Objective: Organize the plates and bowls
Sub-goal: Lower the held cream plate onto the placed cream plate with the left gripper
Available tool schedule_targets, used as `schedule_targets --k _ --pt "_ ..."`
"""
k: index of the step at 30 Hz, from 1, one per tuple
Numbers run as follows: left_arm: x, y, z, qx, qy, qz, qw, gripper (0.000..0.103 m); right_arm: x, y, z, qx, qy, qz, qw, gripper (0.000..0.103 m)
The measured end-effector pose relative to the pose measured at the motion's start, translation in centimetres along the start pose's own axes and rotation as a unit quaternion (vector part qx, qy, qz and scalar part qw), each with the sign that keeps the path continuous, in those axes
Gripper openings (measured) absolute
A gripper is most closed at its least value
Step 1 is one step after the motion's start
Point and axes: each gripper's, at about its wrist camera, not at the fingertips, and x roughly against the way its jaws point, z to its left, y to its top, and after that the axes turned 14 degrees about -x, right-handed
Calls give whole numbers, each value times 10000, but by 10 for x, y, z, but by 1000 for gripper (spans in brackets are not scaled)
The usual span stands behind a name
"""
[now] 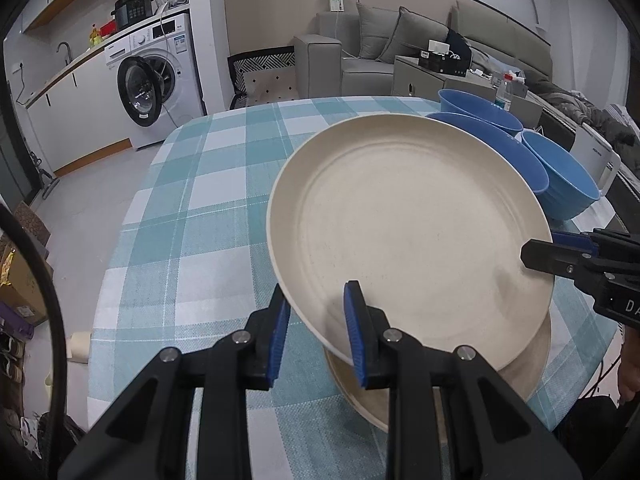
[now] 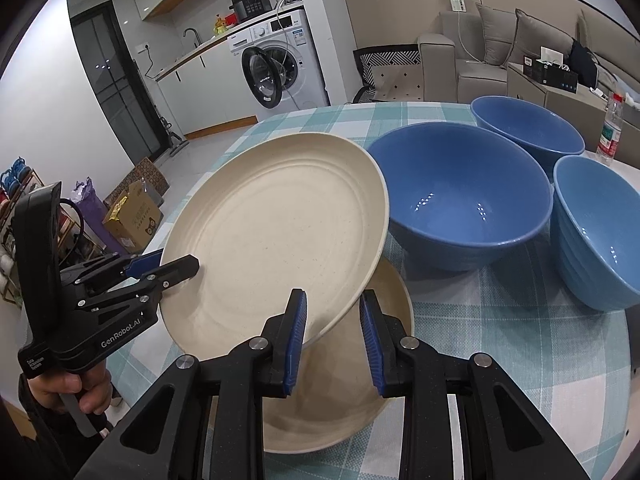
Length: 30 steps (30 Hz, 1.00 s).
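Plate (image 1: 408, 236), cream, is held off the cloth by both grippers, tilted, above a second plate (image 1: 520, 372) that lies on the table (image 1: 192, 216).

Left wrist view: the left gripper (image 1: 320, 336) is narrowed onto the plate's rim at 7 o'clock, one blue pad under the rim and one over it. The right gripper (image 1: 538, 254) bites the rim at 3 o'clock. Three blue bowls (image 1: 568, 176) crowd behind the plate from 1 to 2 o'clock, the nearest seemingly just past its far edge. The hold is on thin rim only, so uneven motion of the two hands could twist the plate out of one pair of pads.

Right wrist view: the right gripper (image 2: 332, 336) is clamped on the rim at 5 o'clock, the left gripper (image 2: 176, 270) at 8 o'clock. The lower plate (image 2: 360, 400) shows beneath, offset toward 5 o'clock. The big bowl (image 2: 464, 196) sits just beside the raised plate at 2 o'clock. Lowering while tilted could strike the lower plate edge-first, and drifting right could knock that bowl.
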Motion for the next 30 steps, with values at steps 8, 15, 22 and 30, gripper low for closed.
schedule_targets --k 8,15,22,30 --pt "4 -9 -12 -139 43 73 9999 25 2 -16 -6 10 -29 104 9999 28" --pt "7 -17 -18 -189 42 98 9998 25 4 -25 -7 57 -93 135 9998 28" --pt "9 -22 -23 -262 38 116 9996 26 5 -34 -8 135 -187 164 9996 29" --pt "8 -24 -28 -307 62 190 9993 26 2 -39 -6 267 -406 231 9986 30"
